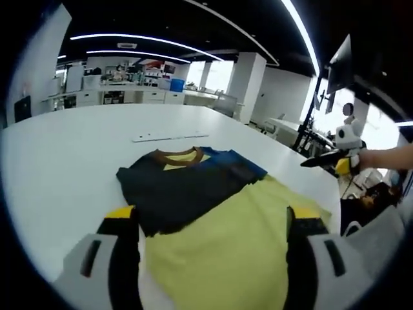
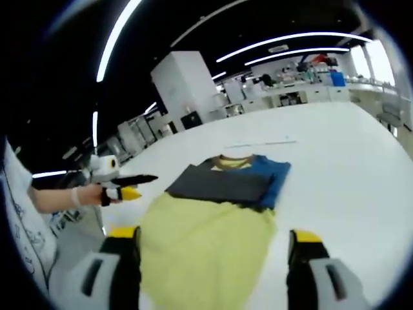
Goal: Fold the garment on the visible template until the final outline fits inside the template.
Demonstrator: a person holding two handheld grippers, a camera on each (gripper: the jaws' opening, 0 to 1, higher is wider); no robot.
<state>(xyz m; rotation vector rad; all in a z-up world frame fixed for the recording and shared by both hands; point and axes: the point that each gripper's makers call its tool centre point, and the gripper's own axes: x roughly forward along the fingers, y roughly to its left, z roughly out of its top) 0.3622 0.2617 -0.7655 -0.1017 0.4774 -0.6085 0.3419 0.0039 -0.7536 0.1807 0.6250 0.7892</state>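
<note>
The shirt lies flat on the big white bench. It is partly folded. Its top part is dark grey and blue, with a brown and yellow collar on the side of the shirt far from the claws. The yellow part of the shirt is the near part.

The left claw is open, with one jaw on each side of the yellow part. It holds nothing. The right claw is open too, and its jaws also stand on both sides of the yellow part, with nothing in them.

What could go wrong? The dark flap is lying loose on top of the shirt (nothing pins it down). If a claw tugs the yellow part fast, I think the flap could slide or open up again. A claw could also pinch only the top layer, and then the fold would come out crooked and stick out past the template. I cannot see any template outline around the shirt, so it is hard to tell if the shirt fits yet.

The left gripper view shows the right claw beside the shirt, held by a hand. The right gripper view shows the left claw on the shirt's other side. A thin white strip lies on the bench beyond the collar.
</note>
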